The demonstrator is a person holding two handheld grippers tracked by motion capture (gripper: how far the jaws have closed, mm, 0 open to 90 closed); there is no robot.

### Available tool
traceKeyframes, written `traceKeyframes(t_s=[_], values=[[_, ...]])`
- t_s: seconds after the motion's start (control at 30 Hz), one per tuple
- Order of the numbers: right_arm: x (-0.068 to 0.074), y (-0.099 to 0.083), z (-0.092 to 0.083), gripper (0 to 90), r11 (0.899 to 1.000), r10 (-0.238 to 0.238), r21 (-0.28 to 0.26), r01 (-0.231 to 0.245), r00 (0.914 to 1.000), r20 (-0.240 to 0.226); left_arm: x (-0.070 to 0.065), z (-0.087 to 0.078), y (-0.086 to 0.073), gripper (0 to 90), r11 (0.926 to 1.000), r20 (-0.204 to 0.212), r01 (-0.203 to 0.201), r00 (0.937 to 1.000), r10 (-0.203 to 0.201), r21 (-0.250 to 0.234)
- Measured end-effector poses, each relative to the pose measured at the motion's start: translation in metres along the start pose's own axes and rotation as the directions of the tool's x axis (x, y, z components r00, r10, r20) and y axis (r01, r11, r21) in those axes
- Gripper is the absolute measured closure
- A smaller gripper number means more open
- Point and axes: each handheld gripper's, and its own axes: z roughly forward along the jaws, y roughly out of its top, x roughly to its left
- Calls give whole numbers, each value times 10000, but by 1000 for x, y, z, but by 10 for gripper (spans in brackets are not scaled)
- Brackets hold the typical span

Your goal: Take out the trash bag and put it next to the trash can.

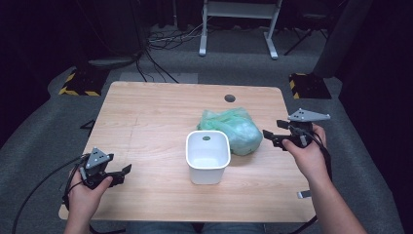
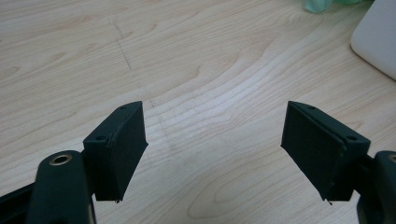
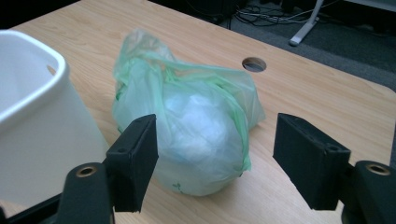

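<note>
A white plastic bin (image 1: 208,156) stands upright near the middle of the wooden table (image 1: 146,117). Behind it and to its right, touching it, lies a tied, stuffed, pale green plastic bag (image 1: 234,129). My right gripper (image 1: 273,133) hovers just right of the bag, pointing at it. In the right gripper view the jaws (image 3: 215,123) stand open and the bag (image 3: 196,116) lies a little beyond them, apart from the pads. The bin (image 3: 32,116) is at that view's left. My left gripper (image 1: 124,174) rests at the table's front left, open (image 2: 215,116) over bare wood.
A round cable hole (image 1: 230,98) sits in the table's far side. The bin's corner (image 2: 378,37) shows at the left gripper view's upper right. Beyond the table are a white desk frame (image 1: 238,24), floor cables and yellow-black striped blocks (image 1: 80,83).
</note>
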Motion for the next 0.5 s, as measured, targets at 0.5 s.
traceKeyframes(t_s=[0.5], values=[[-13, -48, -13, 251, 9996, 267, 123, -271, 9991, 340, 9, 2, -8, 207, 9987, 140, 56, 9999, -63, 498]])
